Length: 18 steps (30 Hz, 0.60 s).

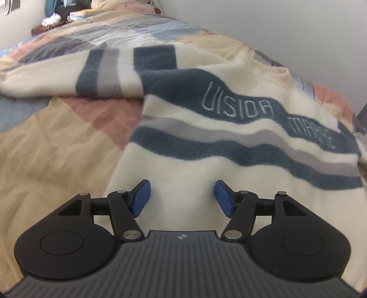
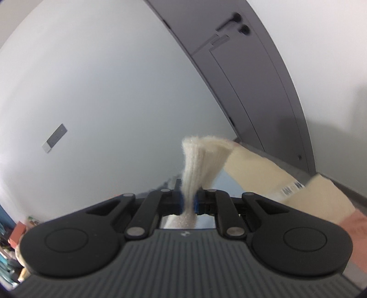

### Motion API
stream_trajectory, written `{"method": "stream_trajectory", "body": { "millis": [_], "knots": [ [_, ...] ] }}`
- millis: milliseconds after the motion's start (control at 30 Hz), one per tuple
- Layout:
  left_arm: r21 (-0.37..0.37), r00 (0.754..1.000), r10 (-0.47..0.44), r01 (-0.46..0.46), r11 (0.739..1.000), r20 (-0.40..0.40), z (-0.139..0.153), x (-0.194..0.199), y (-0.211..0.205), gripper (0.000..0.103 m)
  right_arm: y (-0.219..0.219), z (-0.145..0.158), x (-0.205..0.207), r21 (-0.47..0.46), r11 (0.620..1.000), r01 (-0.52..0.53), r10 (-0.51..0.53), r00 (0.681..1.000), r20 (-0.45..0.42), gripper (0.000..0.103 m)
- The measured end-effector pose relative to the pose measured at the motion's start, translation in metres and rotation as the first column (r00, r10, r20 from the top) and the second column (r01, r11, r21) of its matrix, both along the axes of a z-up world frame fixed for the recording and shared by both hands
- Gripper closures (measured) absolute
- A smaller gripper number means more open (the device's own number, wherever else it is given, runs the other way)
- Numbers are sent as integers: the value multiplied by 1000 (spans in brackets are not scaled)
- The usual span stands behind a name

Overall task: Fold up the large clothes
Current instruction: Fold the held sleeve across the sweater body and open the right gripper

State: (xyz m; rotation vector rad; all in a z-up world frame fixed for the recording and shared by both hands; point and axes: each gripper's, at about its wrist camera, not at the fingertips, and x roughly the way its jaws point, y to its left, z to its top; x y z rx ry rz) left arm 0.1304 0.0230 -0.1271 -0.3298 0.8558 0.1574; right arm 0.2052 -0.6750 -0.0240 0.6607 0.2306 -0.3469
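Note:
A large cream fleece sweater (image 1: 206,142) with dark blue and grey wavy stripes and pale lettering lies spread on the bed, one sleeve (image 1: 101,73) stretched out to the left. My left gripper (image 1: 182,198) hovers over its plain cream lower part, blue pads (image 1: 141,198) wide apart with nothing between them. In the right wrist view my right gripper (image 2: 188,204) is shut on a bunched cream edge of the sweater (image 2: 199,160), lifted up in front of a white wall. The fabric fans out above the pads.
The bed carries a patchwork quilt (image 1: 45,142) of tan, pink and blue-grey panels. Pillows and clutter (image 1: 75,13) sit at the far end. A white wall (image 1: 286,34) runs along the right side. A dark door (image 2: 252,80) and a wall switch (image 2: 55,137) face the right gripper.

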Motion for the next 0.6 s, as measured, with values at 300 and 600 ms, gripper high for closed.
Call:
{"method": "stream_trajectory", "body": {
  "millis": [300,600],
  "knots": [
    [-94,997,13,-6,996,77,21,-18,21,35,130,110,-7,-293,929,-225,268,956,116,91],
    [-228,979,84,-40,973,185,43,-45,57,35,288,173,-39,-490,742,-457,591,792,156,91]
  ]
}}
